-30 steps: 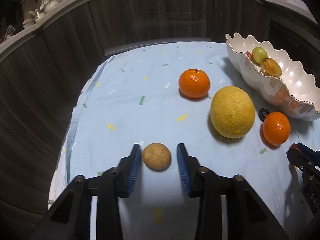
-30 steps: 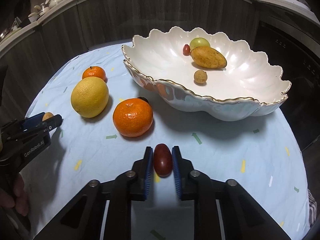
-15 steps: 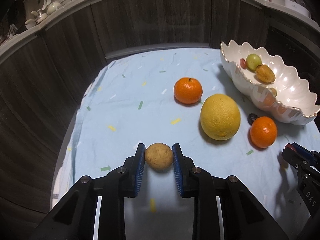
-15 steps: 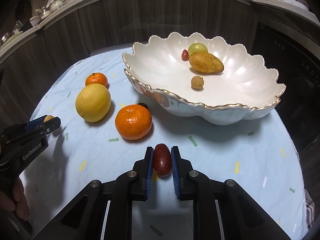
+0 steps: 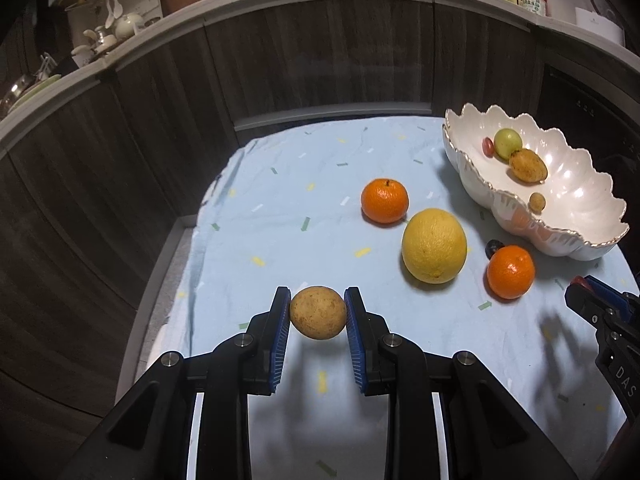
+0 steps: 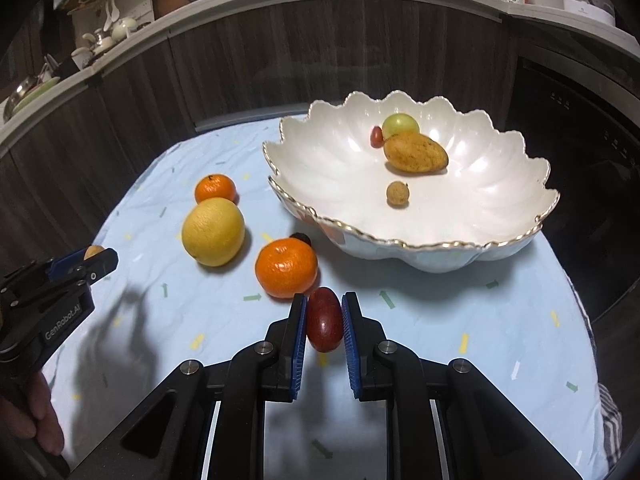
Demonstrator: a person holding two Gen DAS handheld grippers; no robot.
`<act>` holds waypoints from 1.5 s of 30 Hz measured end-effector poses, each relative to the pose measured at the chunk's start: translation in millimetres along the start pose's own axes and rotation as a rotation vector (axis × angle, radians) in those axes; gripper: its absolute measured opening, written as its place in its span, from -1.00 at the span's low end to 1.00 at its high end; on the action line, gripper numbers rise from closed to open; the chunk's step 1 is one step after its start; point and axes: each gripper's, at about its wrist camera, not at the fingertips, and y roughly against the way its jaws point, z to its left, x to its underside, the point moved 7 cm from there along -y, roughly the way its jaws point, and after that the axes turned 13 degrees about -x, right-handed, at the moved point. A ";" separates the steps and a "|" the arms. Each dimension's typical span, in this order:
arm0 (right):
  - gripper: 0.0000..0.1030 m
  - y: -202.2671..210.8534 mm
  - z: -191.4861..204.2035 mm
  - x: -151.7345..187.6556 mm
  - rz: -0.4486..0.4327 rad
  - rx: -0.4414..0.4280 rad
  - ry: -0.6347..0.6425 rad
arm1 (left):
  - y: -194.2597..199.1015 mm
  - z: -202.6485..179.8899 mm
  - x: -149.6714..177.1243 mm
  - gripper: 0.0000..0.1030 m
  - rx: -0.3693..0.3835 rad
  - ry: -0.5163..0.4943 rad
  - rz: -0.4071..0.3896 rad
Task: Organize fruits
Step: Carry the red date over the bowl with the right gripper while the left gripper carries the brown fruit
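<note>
Pale blue cloth (image 5: 280,208) with confetti marks covers the table, dark cabinet fronts (image 5: 280,64) behind. White scalloped bowl (image 6: 340,168) with gold rim sits at the right of the cloth; the right wrist view looks straight into it: a green round fruit (image 6: 400,125), a small red fruit (image 6: 376,137) touching its left side, a brown speckled oval fruit (image 6: 415,153) just in front, and a small tan ball (image 6: 397,193) apart from them nearer the front wall. The left wrist view sees the same four from the side, partly behind the rim. On the cloth left of the bowl: a big yellow citrus (image 5: 434,245), an orange (image 5: 385,201) behind it, a second orange (image 5: 510,272) near the bowl with a small dark fruit (image 5: 493,248) tucked behind. Left gripper (image 5: 317,313) clamped on a round tan fruit (image 5: 317,312), held clear above its shadow. Right gripper (image 6: 324,320) clamped on a dark red oval fruit (image 6: 325,319), also off the cloth. Only the right wrist view shows a hand (image 6: 38,416) on the left gripper's handle.
</note>
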 end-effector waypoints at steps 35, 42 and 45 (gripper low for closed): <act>-0.63 62.1 -37.1 -73.7 -0.139 0.010 0.028 | 64.8 -45.4 -62.7 -0.47 0.039 -0.005 -0.090; -0.63 65.0 -53.9 -92.2 -0.148 0.021 0.044 | 71.0 -68.5 -86.2 -0.47 0.068 -0.023 -0.118; -0.63 64.6 -62.2 -99.4 -0.149 0.027 0.044 | 71.7 -79.0 -94.9 -0.47 0.082 -0.028 -0.124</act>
